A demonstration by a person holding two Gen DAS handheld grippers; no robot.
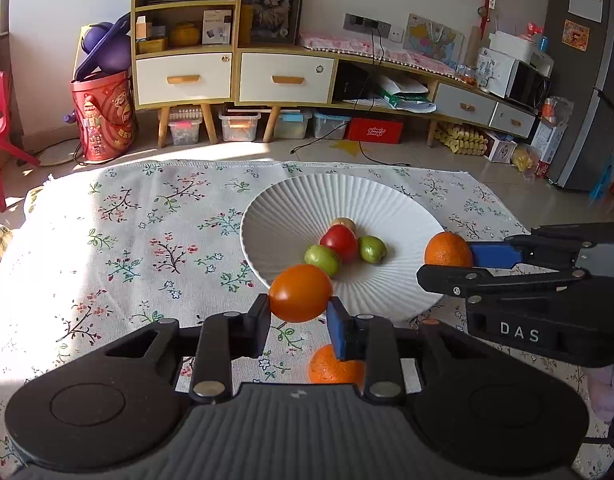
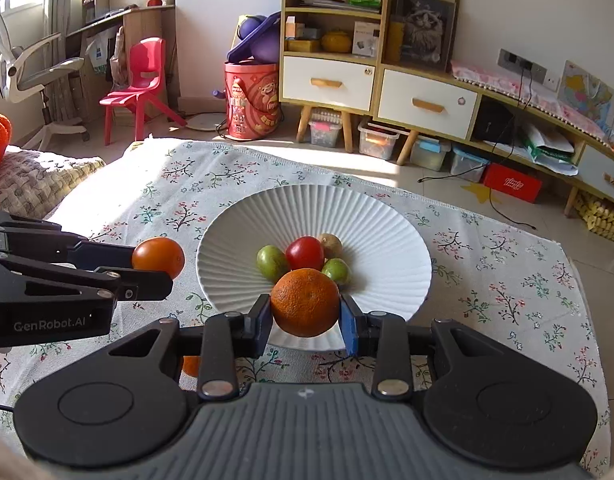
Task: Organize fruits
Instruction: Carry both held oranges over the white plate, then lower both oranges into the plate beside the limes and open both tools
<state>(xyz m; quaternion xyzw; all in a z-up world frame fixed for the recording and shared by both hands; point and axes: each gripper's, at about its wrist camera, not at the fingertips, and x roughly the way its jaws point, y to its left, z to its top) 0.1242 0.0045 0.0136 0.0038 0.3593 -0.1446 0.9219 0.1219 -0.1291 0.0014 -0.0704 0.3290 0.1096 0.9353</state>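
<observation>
A tomato (image 1: 300, 293) was clamped in the left gripper (image 1: 299, 318), an orange (image 2: 305, 302) in the right gripper (image 2: 305, 320), both near the plate (image 2: 371, 216) rim at 6 o'clock. If released there, either could have rolled off onto the cloth (image 1: 127, 216) or knocked the small fruits (image 2: 305, 258) at the plate's centre.

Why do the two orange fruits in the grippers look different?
The fruit in the left gripper is a smooth, shiny tomato; the one in the right gripper is a dull, bumpy orange. The tomato is an oval, the orange rounder. Both are orange and held near the white plate.

Fruits (image 2: 303, 258) in plate (image 2: 387, 224) on tablecloth (image 2: 507, 280)
</observation>
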